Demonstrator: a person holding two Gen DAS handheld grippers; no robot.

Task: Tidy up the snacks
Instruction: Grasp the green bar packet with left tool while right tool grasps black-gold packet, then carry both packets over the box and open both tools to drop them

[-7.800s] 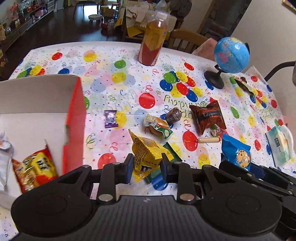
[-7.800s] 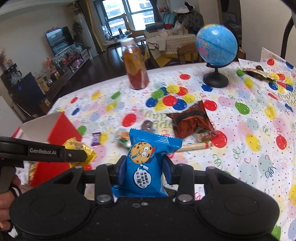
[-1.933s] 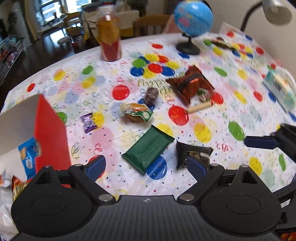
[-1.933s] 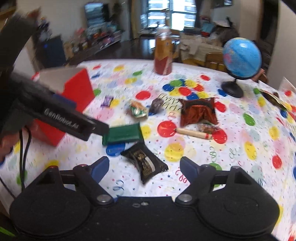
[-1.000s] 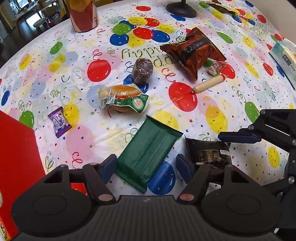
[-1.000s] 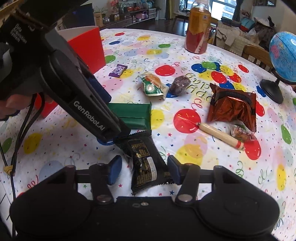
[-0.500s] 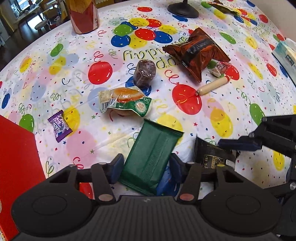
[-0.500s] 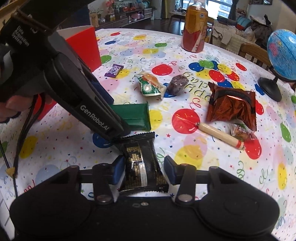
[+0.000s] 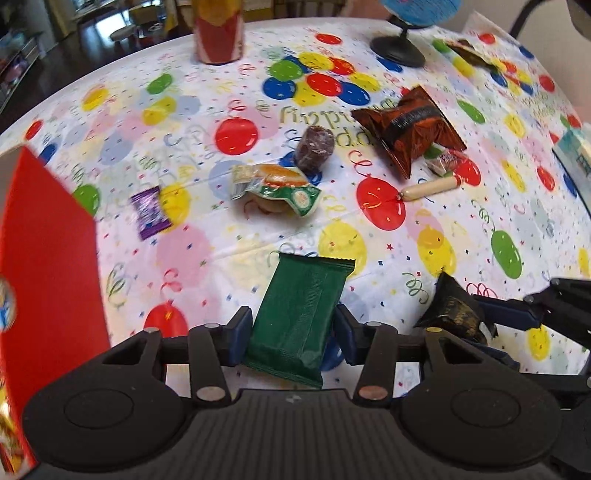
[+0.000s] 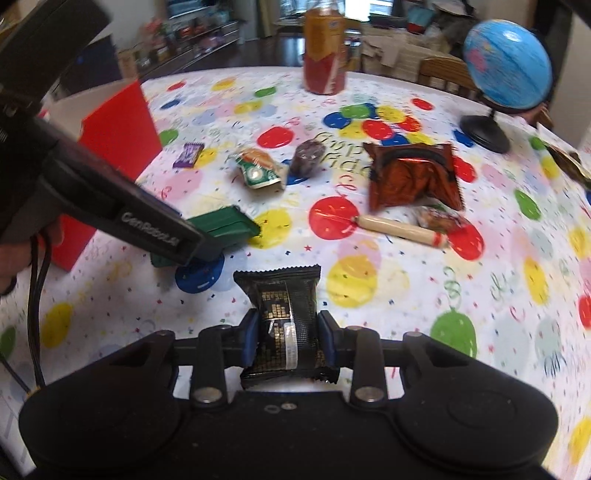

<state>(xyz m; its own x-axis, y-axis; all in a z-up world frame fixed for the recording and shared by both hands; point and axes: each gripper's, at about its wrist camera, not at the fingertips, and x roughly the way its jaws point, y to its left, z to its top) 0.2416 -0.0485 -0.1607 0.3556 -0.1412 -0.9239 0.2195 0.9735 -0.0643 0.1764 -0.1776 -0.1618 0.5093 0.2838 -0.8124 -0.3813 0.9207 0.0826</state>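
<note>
My left gripper point(image 9: 291, 326) has its jaws closing on a green flat packet point(image 9: 306, 295); both blue pads press its sides and its near end sits off the cloth. In the right wrist view, my right gripper point(image 10: 286, 332) is closing its jaws on a black packet with gold print point(image 10: 282, 295), which is pinched and creased between the pads. The left gripper point(image 10: 199, 240) with the green packet point(image 10: 225, 223) shows there at the left. The red-sided box point(image 9: 48, 258) stands at the far left with snacks inside.
On the balloon tablecloth point(image 9: 258, 240) lie a purple candy point(image 9: 149, 212), a green-and-white bun packet point(image 9: 277, 186), a round brown sweet point(image 9: 314, 147), an orange-brown bag point(image 9: 410, 125) and a sausage stick point(image 9: 428, 186). A drink bottle point(image 9: 218, 33) and a globe point(image 10: 506, 70) stand at the back.
Both pairs of jaws narrowed from wide apart to pressing on their packets. The green and black packets have risen slightly off the cloth, and both views now look further across the table.
</note>
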